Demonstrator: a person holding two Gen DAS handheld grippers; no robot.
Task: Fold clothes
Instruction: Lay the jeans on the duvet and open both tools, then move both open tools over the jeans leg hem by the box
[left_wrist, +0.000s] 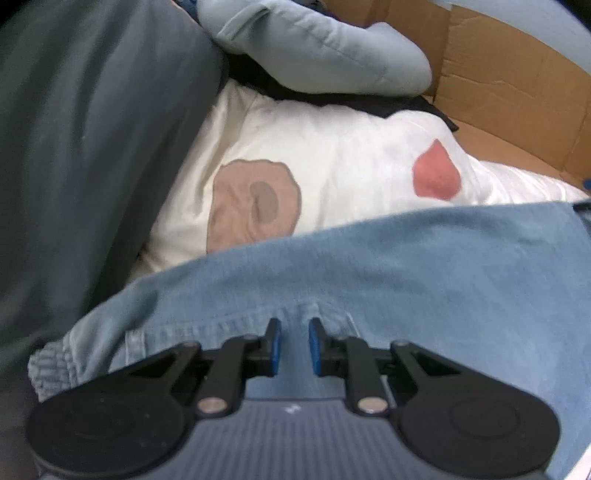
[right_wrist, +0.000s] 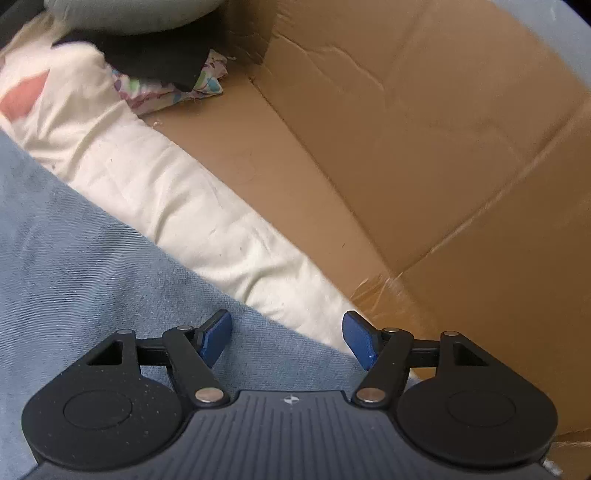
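Denim fills the near ground of both views: a light-blue denim garment (left_wrist: 369, 266) lies just under each claw. From the left wrist camera, its stitched hem runs across at about six o'clock, and a ribbed, gathered edge shows at about eight o'clock. The left gripper (left_wrist: 295, 341) hangs right over that hem with its blue pads (left_wrist: 275, 345) a narrow gap apart; denim shows in the gap, and the pads do not appear to press on it. From the right wrist camera the same denim garment (right_wrist: 92, 266) covers the field from seven to nine o'clock, its edge running diagonally under the right gripper (right_wrist: 286, 336), whose jaws stand wide apart, clamped on nothing.

Under the denim, toward twelve o'clock, lies a white cloth (left_wrist: 332, 155) printed with a tan blob (left_wrist: 255, 203) and a pink blob (left_wrist: 436, 173); in the right view this white cloth (right_wrist: 166, 192) runs as a band from ten to five o'clock. Dark grey fabric (left_wrist: 92, 147) fills the left view's nine-o'clock side. At twelve o'clock a pale blue garment (left_wrist: 325, 48) rests on something black (left_wrist: 406, 103). A small floral cloth (right_wrist: 162, 92) sits at eleven o'clock in the right view. All of it lies in a cardboard box (right_wrist: 424, 147), whose bare floor and walls take up the right view from one to four o'clock.
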